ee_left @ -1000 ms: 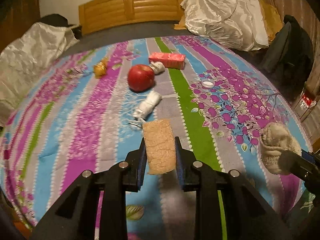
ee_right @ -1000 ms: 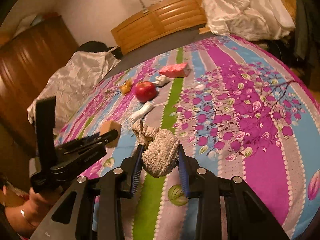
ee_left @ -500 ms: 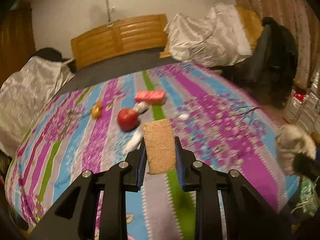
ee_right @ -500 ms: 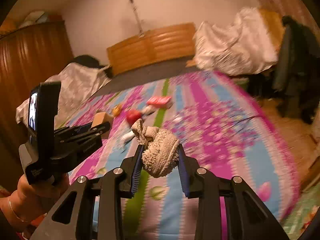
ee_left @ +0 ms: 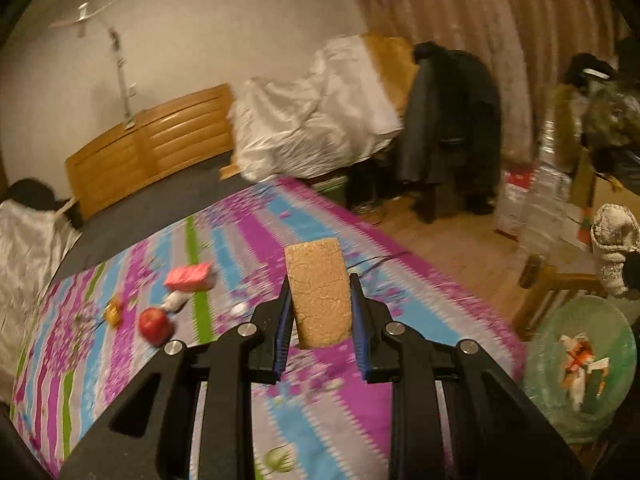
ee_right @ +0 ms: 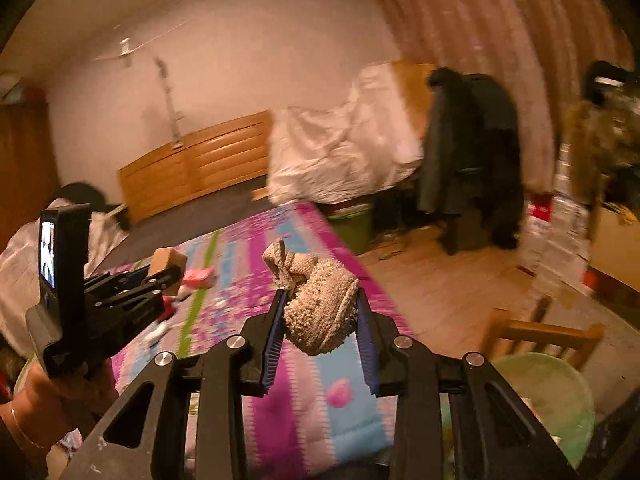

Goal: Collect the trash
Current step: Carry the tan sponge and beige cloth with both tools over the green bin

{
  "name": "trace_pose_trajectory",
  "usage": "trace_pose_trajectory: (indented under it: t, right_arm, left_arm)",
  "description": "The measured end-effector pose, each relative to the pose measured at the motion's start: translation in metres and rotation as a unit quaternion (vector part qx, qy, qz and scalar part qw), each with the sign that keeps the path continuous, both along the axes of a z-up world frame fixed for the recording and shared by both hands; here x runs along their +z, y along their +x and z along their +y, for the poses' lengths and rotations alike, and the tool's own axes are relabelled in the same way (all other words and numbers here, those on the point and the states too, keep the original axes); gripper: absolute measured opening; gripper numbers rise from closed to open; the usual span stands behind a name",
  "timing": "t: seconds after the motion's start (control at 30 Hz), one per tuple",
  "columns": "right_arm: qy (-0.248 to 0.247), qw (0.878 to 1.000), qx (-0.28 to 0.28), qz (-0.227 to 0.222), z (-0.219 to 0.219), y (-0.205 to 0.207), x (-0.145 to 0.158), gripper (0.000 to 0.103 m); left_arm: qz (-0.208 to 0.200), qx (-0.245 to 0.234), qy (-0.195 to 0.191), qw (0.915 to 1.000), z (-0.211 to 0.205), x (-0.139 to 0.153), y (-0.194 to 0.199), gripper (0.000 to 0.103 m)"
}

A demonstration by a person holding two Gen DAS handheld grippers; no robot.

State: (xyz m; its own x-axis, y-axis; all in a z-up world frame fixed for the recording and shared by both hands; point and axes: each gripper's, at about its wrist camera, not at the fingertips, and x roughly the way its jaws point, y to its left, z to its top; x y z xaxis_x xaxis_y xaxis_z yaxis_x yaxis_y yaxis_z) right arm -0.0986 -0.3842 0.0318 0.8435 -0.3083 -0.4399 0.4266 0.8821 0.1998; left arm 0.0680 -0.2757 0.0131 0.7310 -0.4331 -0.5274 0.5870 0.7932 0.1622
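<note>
Trash is clamped in both grippers above the striped bedspread (ee_left: pixel 320 420): a tan sponge block (ee_left: pixel 319 292) by the left gripper (ee_left: pixel 320 316), a knitted rag (ee_right: pixel 320 312) by the right gripper (ee_right: pixel 320 320), near a green basin (ee_left: pixel 580 368) on the floor

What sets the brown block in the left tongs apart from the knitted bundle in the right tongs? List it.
Shape: the brown block is a flat-sided slab with straight edges; the knitted bundle is a rounded lump with a knotted tail on top.
Surface: the block looks grainy and cracked; the bundle looks soft and nubbly.
Colour: the block is golden tan; the bundle is pale beige.
Shared: each is clamped upright between blue pads, clear of the bedspread.
</note>
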Motion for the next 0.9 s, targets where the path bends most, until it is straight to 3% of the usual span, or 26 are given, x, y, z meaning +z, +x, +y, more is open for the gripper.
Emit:
trace_pose_trajectory:
  t: [0.43, 0.9]
  right_arm:
    - [0.012, 0.991, -0.132, -0.004, -0.091, -0.112, -0.01, 0.034]
    - [0.006, 0.975, -0.22, 0.032, -0.137, -0.166, -0.019, 0.034]
  left_arm:
    - [-0.024, -0.123, 0.023, 0.9919, -0.106, -0.001, -0.064, 0.025]
    - [-0.035, -0.228, 0.055, 0.9714, -0.19, -0.014, -0.124, 0.025]
